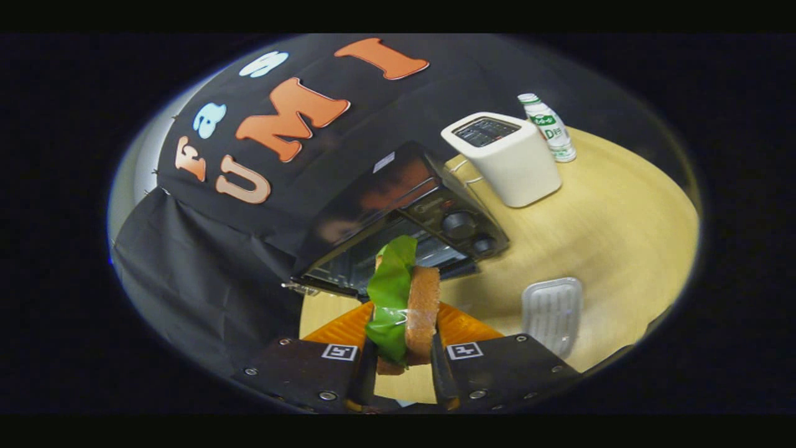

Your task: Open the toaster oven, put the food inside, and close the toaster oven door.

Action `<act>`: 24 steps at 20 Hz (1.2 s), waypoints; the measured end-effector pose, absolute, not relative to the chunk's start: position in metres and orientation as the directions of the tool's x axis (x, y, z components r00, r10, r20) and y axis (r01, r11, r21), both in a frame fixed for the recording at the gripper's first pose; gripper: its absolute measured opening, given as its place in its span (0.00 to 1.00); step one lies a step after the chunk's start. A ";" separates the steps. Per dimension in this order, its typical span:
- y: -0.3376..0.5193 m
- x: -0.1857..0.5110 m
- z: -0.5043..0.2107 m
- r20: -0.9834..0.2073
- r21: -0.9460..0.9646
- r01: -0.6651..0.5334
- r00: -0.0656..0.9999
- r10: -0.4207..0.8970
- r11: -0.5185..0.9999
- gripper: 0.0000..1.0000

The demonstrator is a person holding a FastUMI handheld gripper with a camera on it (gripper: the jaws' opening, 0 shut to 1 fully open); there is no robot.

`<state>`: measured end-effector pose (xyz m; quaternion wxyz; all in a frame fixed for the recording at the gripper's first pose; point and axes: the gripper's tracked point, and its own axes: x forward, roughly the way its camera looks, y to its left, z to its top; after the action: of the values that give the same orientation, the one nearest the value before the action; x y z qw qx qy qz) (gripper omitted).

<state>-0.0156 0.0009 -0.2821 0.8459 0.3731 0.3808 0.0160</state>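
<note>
A sandwich [415,311] of brown bread with a green lettuce leaf stands on edge between my fingers, and my gripper [404,339] is shut on it. It hangs above the round wooden table [622,236]. Just beyond it sits the black toaster oven [398,218], tilted in this view, with two knobs on its right panel. Its door hangs open at the front, and the dark cavity with a wire rack shows behind the sandwich. The sandwich hides the middle of the opening.
A white pop-up toaster [507,158] stands beyond the oven, with a small white and green bottle [548,126] behind it. A ribbed grey tray [552,311] lies on the table right of my fingers. Black cloth wall closes off the left.
</note>
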 end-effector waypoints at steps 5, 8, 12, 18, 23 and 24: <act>0.037 0.024 -0.286 -0.566 0.721 0.244 0.748 0.348 0.648 0.38; 0.052 0.044 -0.299 -0.558 0.742 0.258 0.749 0.357 0.619 0.38; 0.069 0.057 -0.324 -0.566 0.766 0.305 0.737 0.369 0.565 0.38; 0.080 0.090 -0.342 -0.502 0.819 0.310 0.793 0.344 0.483 0.38; 0.076 0.118 -0.352 -0.455 0.849 0.317 0.846 0.279 0.423 0.38; 0.076 0.121 -0.355 -0.452 0.851 0.321 0.850 0.269 0.416 0.38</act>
<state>0.1213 0.0762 -0.3554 0.7961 0.5399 0.2729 -0.0165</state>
